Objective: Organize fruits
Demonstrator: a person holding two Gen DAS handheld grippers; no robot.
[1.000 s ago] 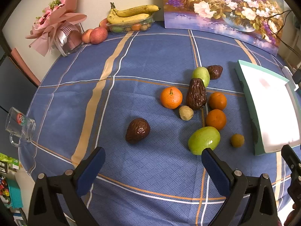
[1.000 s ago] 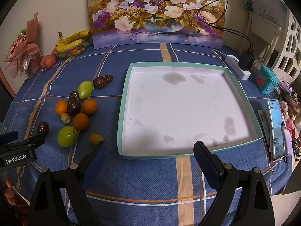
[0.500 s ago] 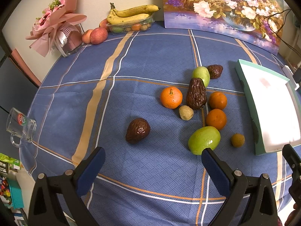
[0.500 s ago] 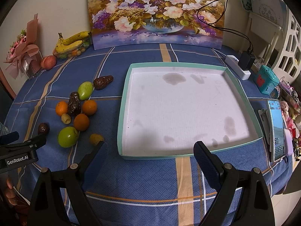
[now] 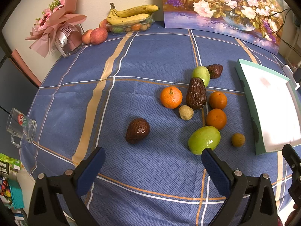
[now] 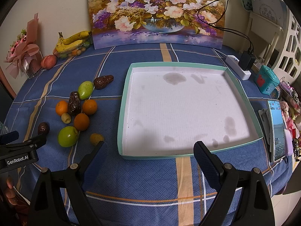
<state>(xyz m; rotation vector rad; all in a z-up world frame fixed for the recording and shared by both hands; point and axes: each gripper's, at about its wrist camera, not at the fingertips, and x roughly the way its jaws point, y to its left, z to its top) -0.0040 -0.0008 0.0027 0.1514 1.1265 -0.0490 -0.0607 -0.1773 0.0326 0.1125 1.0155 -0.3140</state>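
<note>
Lying loose on the woven blue bench cloth [image 5: 143, 60], wrinkled dark fruits [image 5: 196, 93], smooth oranges [image 5: 171, 97] and glossy green ones [image 5: 204, 140] cluster beside the square teal-rimmed tray [image 6: 124, 101]; both grippers' jaws are spread, holding nothing.

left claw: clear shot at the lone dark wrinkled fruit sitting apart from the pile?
Probably yes. The left claw is open and empty, and the dark wrinkled fruit lies just ahead of it on bare tablecloth, apart from the pile, with nothing between them.
</note>
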